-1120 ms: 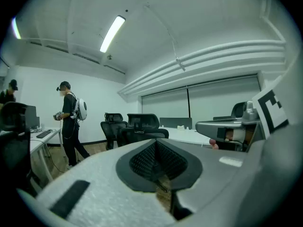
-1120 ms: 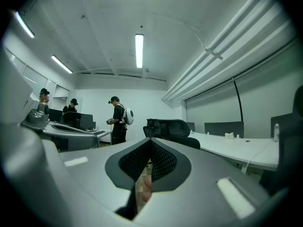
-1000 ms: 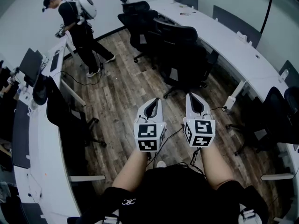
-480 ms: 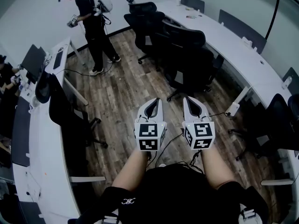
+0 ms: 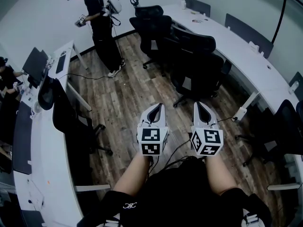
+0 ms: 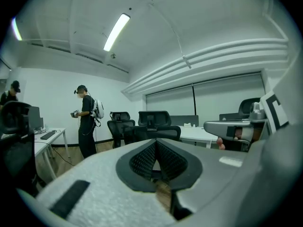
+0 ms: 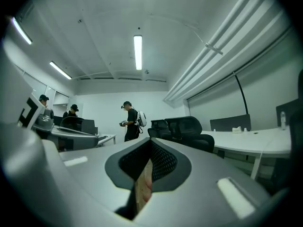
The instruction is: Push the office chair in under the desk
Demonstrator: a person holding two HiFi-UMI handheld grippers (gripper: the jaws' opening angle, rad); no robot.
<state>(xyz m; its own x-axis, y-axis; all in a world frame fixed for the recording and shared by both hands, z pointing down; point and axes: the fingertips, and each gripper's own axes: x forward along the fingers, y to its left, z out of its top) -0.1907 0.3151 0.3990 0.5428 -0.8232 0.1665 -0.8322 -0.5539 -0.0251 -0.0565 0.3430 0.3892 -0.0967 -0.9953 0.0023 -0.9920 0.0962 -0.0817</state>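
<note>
- Both jaws were clenched with nothing between them: left gripper (image 5: 155, 110), right gripper (image 5: 203, 110).
- The office chair (image 5: 196, 65) stood ahead of both, out on the floor beside the desk (image 5: 246, 51).
- I judged this the approach step; next, reach its backrest, then push deskward.

The office chair (image 5: 195, 63) is black, with a tall mesh back. It stands upright on its wheeled base on the wooden floor, pulled out from the long white desk (image 5: 246, 56), just beside its edge and not under it.
</note>
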